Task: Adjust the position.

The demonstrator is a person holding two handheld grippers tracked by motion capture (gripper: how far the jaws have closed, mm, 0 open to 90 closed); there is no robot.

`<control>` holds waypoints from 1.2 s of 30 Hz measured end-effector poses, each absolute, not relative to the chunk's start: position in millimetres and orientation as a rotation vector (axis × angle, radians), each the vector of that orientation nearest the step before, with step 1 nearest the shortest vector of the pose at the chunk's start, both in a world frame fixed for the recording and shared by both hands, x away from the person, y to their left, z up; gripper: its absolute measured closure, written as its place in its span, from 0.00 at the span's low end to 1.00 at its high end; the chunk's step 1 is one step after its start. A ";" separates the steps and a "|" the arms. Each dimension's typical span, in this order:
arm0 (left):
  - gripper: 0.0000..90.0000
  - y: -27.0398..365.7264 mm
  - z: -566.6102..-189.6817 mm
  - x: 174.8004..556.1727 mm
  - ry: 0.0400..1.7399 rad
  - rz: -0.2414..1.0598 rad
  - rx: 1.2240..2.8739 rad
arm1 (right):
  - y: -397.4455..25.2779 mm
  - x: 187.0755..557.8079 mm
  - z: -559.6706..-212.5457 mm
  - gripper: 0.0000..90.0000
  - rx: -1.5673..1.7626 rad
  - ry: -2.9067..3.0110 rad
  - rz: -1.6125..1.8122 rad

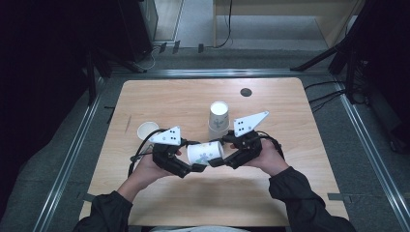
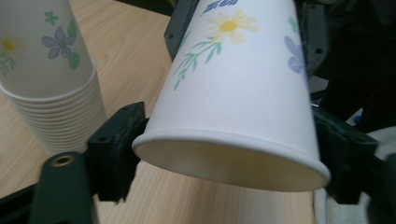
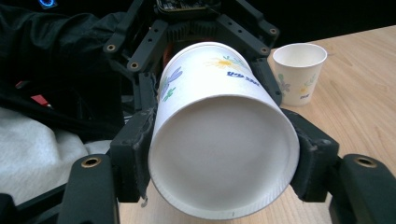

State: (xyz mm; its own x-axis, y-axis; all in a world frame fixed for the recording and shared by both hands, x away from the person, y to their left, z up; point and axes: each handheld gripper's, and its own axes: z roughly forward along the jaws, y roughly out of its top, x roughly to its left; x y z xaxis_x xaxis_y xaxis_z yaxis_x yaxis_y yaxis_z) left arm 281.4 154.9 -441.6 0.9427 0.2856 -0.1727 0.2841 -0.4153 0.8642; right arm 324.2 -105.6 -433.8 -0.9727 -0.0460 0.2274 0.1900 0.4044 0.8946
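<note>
The worktop is pale wood grain with rounded corners, standing on grey flooring with metal rails along its left, far and right sides. Dark equipment stands beyond the far-left corner, and cables trail beyond the far edge and off the right side.

Left portion: a single upright paper cup stands well in from the left edge, mouth up. Just beside it the left tongs grasp the held paper cup at its open rim end; in the left gripper view the black jaws press on either side of the rim.

Centre: the held paper cup lies on its side above the worktop, nearer the near edge than the far one, flower print on its wall. A stack of paper cups stands base-up just beyond it, apart from it.

Right of centre: the right tongs are clenched on the base end of the same cup, as the right gripper view shows, jaws on both sides of the flat bottom.

A round dark grommet sits near the far edge. The right third of the worktop, the near strip and the far-left corner are bare.
</note>
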 end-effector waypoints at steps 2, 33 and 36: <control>0.25 155.0 -440.7 281.1 0.392 0.006 2.031 | -105.7 324.2 -433.7 0.39 -0.123 -2.445 -1.603; 0.29 137.1 -433.5 304.9 0.283 -0.091 2.387 | -122.8 307.1 -449.8 0.27 -0.199 -2.749 -1.436; 0.29 130.5 -436.4 307.0 0.275 -0.087 2.431 | -123.3 305.5 -452.5 0.27 -0.207 -2.762 -1.421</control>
